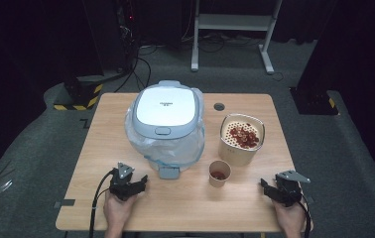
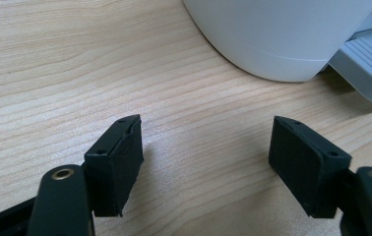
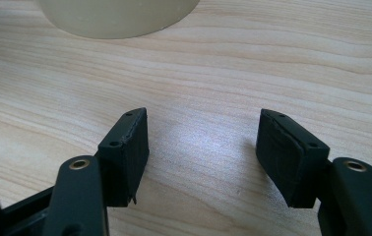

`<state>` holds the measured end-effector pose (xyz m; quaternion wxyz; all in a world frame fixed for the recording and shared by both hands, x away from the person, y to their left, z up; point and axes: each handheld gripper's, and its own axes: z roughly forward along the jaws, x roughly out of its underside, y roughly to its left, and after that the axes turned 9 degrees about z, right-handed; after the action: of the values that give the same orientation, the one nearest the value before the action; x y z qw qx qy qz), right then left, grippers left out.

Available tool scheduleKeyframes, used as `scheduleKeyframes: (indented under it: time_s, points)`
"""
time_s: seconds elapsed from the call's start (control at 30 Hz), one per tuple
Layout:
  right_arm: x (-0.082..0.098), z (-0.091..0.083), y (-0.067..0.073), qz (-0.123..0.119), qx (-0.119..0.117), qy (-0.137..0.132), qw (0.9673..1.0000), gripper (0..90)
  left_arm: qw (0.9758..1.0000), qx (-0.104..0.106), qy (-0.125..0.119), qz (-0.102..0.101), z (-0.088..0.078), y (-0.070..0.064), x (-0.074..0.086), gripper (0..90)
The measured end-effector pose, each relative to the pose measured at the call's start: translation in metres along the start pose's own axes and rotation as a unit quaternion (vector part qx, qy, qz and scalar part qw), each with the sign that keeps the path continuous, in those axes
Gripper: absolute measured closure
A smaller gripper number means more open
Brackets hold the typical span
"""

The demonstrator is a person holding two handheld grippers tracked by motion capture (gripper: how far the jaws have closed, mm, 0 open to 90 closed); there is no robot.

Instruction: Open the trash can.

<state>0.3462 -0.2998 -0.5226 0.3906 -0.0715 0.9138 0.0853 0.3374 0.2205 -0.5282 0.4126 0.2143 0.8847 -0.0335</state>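
With both the left tool [image 1: 143,179] and right tool [image 1: 264,184] resting open and empty on the light wooden table [image 1: 185,208], the right one should approach the small brown paper cup of red pieces [image 1: 219,173] level, gripping its wall gently.

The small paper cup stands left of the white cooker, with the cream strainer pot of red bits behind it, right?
Not left. In the high view the small paper cup stands right of the white cooker, and the cream strainer pot is indeed just behind it.
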Motion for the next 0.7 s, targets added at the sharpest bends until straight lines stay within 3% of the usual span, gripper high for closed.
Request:
scheduleKeyframes:
  time_s: [0.37,0.53,0.7]
  points:
    - [-0.0002,0.0002,0.0001,0.0,0.001,0.0,1.0,36.6,1.0,0.003,0.0,0.001,-0.0001,0.0002,0.0001,28.5]
    - [-0.0002,0.0002,0.0001,0.0,0.001,0.0,1.0,36.6,0.9999,0.004,-0.005,-0.015,-0.001,0.0015,0.0007,29.8]
    - [-0.0002,0.0002,0.0002,0.0,0.001,0.0,1.0,36.3,0.9993,0.021,-0.02,-0.023,-0.0045,0.0042,0.0033,34.6]
